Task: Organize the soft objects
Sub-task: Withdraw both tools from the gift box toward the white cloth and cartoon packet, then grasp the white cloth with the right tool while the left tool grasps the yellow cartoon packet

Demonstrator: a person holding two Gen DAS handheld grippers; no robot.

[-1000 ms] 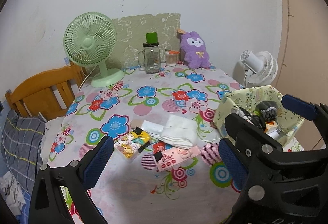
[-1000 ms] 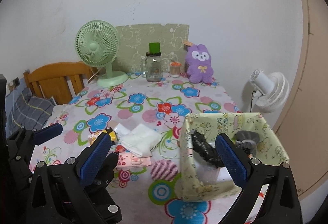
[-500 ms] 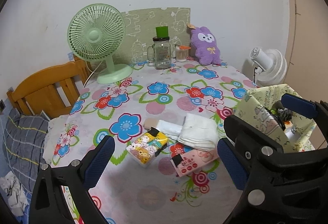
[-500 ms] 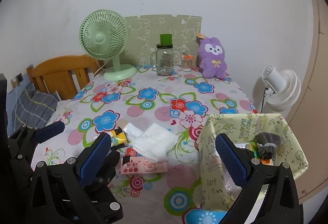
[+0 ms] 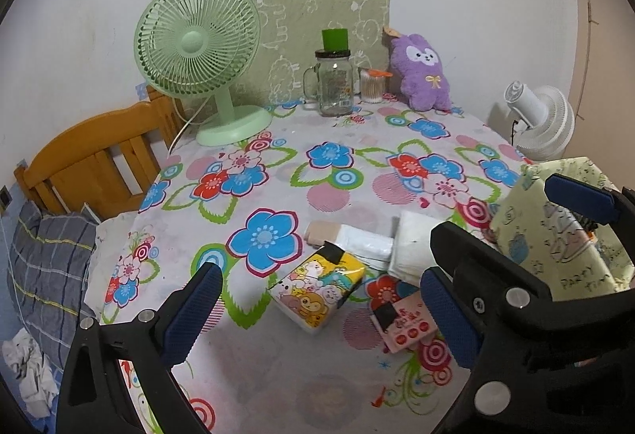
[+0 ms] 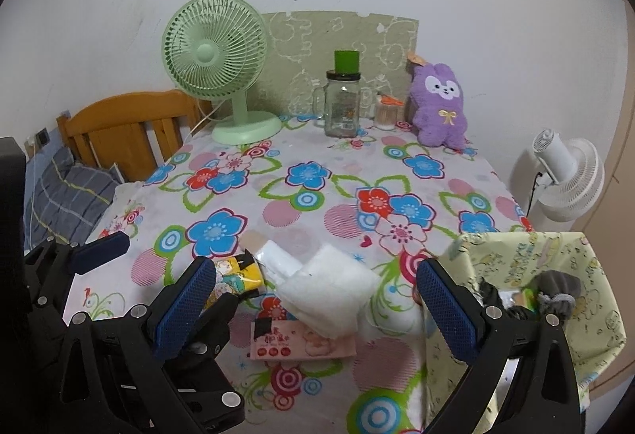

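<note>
So far my pale green fabric storage bin (image 6: 555, 275) at the worktop's right edge holds a few dark items. Left near the front edge: a yellow cartoon tissue pack (image 5: 317, 287), a pink tissue pack (image 5: 401, 323) and folded white cloths (image 6: 329, 291). My left gripper (image 5: 317, 319) and right gripper (image 6: 313, 311) both hover wide, holding nothing.

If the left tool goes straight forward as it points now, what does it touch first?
Probably the yellow cartoon tissue pack, lying between the open left tool's fingers and nearest. Depth is uncertain; pointing higher, it would pass over.
</note>
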